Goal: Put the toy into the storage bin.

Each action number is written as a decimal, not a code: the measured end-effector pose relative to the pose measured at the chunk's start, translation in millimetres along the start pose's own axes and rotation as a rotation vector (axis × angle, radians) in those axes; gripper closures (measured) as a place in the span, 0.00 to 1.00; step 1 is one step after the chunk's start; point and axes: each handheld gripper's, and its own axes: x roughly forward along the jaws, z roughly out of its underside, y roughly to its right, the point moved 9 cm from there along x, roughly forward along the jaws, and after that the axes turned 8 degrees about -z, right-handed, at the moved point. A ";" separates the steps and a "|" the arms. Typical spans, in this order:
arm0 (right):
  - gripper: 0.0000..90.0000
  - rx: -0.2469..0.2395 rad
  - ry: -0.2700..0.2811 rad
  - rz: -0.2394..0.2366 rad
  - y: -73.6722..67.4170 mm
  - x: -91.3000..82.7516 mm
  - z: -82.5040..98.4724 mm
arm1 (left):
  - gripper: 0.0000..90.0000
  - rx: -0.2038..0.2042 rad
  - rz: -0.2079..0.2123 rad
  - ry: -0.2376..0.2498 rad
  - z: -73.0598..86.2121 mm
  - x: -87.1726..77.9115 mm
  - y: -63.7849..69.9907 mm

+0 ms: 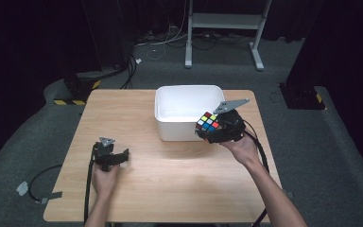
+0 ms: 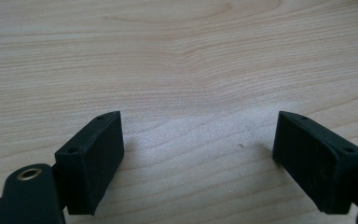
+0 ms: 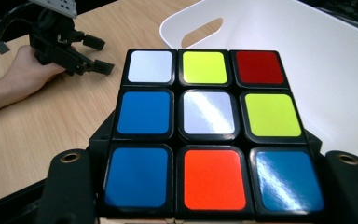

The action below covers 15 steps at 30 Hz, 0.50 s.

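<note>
From above: right gripper (image 1: 216, 128) clamping cube (image 1: 208, 122) at bin (image 1: 187, 101) rim. Left gripper view: left gripper (image 2: 198, 156) spread wide over bare worktop (image 2: 177, 56). Right gripper view: cube (image 3: 205, 126) off-centre; could strike the wall, tumble outside.

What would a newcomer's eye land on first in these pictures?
The scrambled colour cube, clamped in the right hand-held gripper at the near right corner of the white bin. Next, the left hand-held gripper, open and empty, resting on the bare wooden table at the near left.
</note>
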 end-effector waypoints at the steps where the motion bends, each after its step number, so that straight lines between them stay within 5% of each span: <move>1: 0.38 0.007 0.005 -0.003 0.4 -0.7 -0.9 | 0.18 0.000 0.000 0.000 0.0 0.0 0.0; 15: 0.38 0.032 0.016 -0.003 13.7 2.5 -14.4 | 0.18 -0.001 0.000 0.000 0.1 -0.2 0.0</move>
